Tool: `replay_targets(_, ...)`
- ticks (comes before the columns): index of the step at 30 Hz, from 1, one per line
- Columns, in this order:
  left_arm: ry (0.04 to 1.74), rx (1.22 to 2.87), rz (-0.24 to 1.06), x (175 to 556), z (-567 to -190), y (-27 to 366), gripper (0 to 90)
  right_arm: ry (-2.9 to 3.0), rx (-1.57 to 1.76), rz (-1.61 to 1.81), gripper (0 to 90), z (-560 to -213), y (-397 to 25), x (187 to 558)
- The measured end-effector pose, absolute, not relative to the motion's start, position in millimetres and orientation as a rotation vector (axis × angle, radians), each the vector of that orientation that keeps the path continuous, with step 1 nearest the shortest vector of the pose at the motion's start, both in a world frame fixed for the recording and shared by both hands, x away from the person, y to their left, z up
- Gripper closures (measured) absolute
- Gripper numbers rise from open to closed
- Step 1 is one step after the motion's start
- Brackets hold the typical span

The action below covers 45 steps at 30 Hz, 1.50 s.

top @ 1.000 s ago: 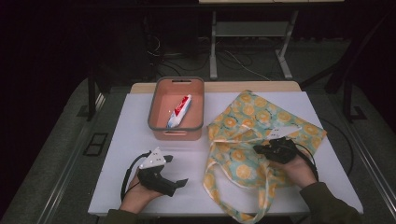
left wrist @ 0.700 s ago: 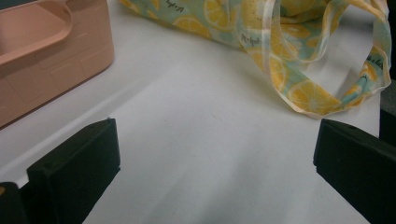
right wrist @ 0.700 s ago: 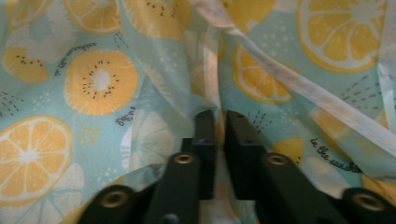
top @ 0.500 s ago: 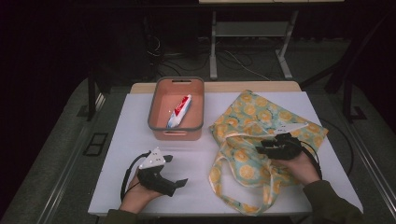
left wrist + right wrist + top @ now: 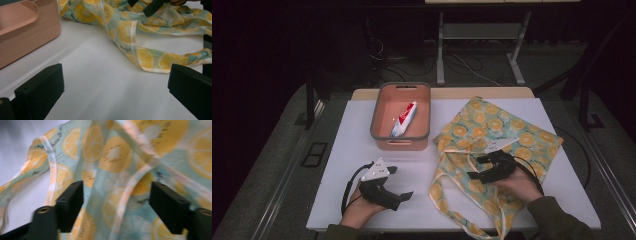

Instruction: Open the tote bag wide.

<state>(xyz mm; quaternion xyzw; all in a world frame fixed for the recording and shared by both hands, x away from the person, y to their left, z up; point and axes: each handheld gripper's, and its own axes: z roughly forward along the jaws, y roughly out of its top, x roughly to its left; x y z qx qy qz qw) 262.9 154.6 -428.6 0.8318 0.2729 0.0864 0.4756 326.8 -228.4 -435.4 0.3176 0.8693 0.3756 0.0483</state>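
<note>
A white table (image 5: 342, 135) stands in a dark room. At its near left, the left gripper (image 5: 398, 183) rests on the surface, jaws spread wide and empty. Farther back, a pink bin (image 5: 379, 116) holds a toothpaste tube (image 5: 404, 119). To the right, the right gripper (image 5: 478, 167) hovers over the lemon-print tote bag (image 5: 517, 135), jaws apart, gripping nothing.
</note>
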Motion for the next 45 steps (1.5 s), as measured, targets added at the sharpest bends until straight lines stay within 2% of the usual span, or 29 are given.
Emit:
replay_targets(2, 0.666, 2.034, 0.210, 262.9, -428.9, 154.0, 0.0, 2.652, 0.949, 1.072, 19.7, -440.9, -222.7, 326.1)
replay_targets(7, 0.666, 2.034, 0.211, 262.6, -428.5, 154.1, 0.0, 2.637, 0.914, 0.985, 20.3, -450.6, -217.3, 325.0)
replay_targets(9, 0.666, 2.033, 0.211, 262.7, -428.7, 154.1, 0.0, 2.618, 0.908, 0.979, 31.7, -449.7, -219.2, 325.1)
replay_targets(12, 0.665, 2.035, 0.211, 262.7, -428.8, 153.8, 0.0, 2.581, 0.946, 1.001, 54.2, -448.4, -227.1, 329.1)
replay_targets(16, 0.665, 2.036, 0.211, 262.8, -428.9, 153.5, 0.0, 2.561, 0.978, 1.012, 75.4, -448.4, -232.9, 333.6)
replay_targets(19, 0.664, 2.036, 0.212, 262.7, -428.9, 153.2, 0.0, 2.569, 0.970, 1.034, 87.5, -449.3, -233.2, 336.4)
replay_targets(24, 0.663, 2.034, 0.212, 262.7, -428.3, 153.8, 0.0, 2.542, 0.972, 1.048, 89.2, -444.5, -233.5, 335.9)
replay_targets(36, 0.654, 2.029, 0.216, 264.9, -427.0, 153.3, 0.0, 2.267, 1.098, 1.242, 89.2, -389.7, -256.0, 352.2)
replay_targets(45, 0.644, 2.016, 0.221, 269.4, -424.6, 156.6, 0.0, 2.271, 1.157, 1.236, 89.1, -398.6, -263.1, 366.1)
